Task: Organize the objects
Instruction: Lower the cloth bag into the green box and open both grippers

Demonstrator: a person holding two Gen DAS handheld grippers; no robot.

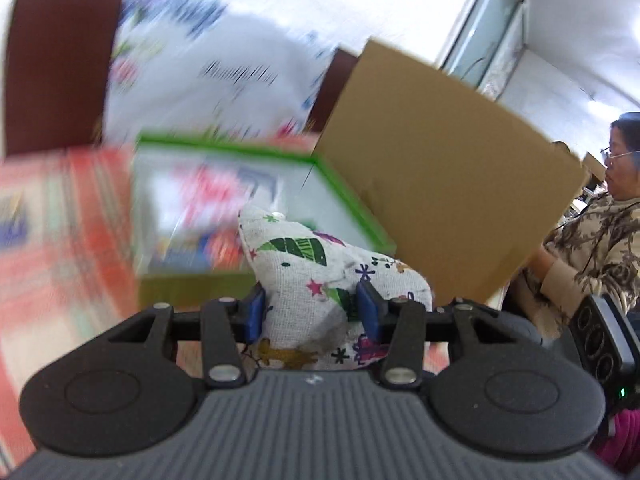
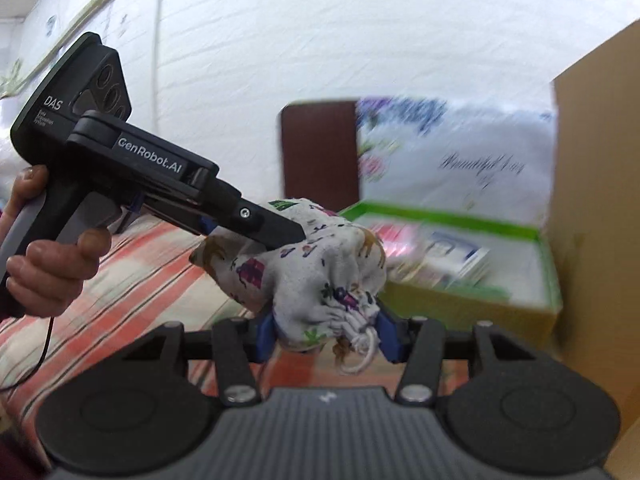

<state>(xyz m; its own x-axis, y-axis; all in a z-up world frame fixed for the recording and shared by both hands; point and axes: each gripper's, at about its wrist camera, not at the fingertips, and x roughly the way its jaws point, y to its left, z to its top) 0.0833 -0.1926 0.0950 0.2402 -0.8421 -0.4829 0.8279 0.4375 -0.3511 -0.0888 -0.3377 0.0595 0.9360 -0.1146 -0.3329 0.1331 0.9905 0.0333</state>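
We hold one printed cloth pouch (image 1: 320, 280) between both claws, raised above the striped cover (image 2: 132, 280) of what looks like a bed.

Left claw (image 1: 310, 312): pinching the pouch. In the left wrist view, both blue pads (image 1: 256, 312) press into the fabric on either side, and the cloth bulges forward beyond them. In the right wrist view, this same claw (image 2: 280, 236) enters from the left, gripped by a hand (image 2: 48, 268), and its black fingers bite into the far end of the pouch (image 2: 312, 272).

Right claw (image 2: 326, 336): pinching the pouch at its gathered drawstring end. The blue pads (image 2: 266, 336) sit against the bunched fabric, and a white cord loop (image 2: 360, 356) hangs down between them.

Pouch position: suspended between the two claws, just in front of the open green box (image 1: 348, 200), and apart from it. The box (image 2: 472, 296) rests on the striped cover and contains printed cards or packets; blur prevents identification.

Surroundings: a brown cardboard panel (image 1: 440, 184) stands upright at the right side of the green box. A floral white pillow (image 2: 460, 168) leans against a dark red headboard (image 2: 320, 156) behind the box. A seated person (image 1: 600, 240) appears at the right edge of the left wrist view.
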